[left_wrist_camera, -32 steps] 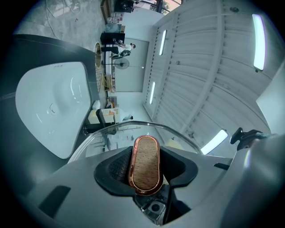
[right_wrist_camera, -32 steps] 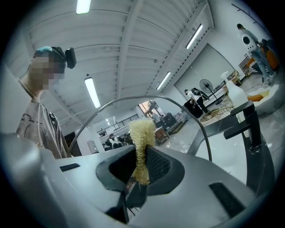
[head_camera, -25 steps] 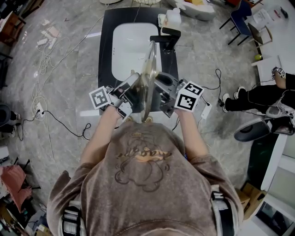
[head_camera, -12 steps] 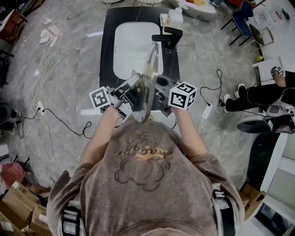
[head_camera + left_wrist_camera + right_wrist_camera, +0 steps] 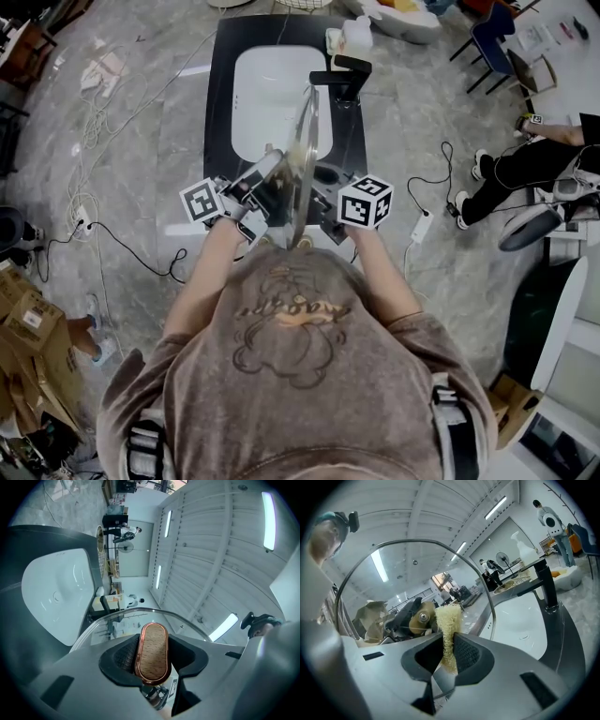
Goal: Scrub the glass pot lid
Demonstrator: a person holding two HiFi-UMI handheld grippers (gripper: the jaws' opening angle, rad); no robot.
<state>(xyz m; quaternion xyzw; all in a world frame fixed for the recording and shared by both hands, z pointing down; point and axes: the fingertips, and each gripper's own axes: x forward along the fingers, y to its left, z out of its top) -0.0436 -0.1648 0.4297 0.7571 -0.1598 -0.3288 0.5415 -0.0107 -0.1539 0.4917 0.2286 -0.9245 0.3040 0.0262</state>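
I see the glass pot lid [image 5: 302, 159] held on edge over the sink, its rim toward me. My left gripper [image 5: 272, 190] is shut on the lid's wooden knob [image 5: 151, 644], which has a copper rim and sits between the black pads. Through the left gripper view the glass [image 5: 140, 617] curves above the knob. My right gripper [image 5: 323, 195] is shut on a pale yellow fibrous scrubber [image 5: 448, 620]. The scrubber's top lies against the inner face of the lid [image 5: 417, 573], opposite the knob's screw.
A white basin [image 5: 272, 94] sits in a black counter [image 5: 217, 94] with a black faucet [image 5: 339, 80] at its right. A white bottle [image 5: 353, 33] stands behind the faucet. Cables [image 5: 84, 225] trail on the floor at left. A seated person's legs [image 5: 525, 178] are at right.
The right gripper has shifted left, closer against the lid, and its marker cube has turned. The left gripper and the lid hold the same pose.
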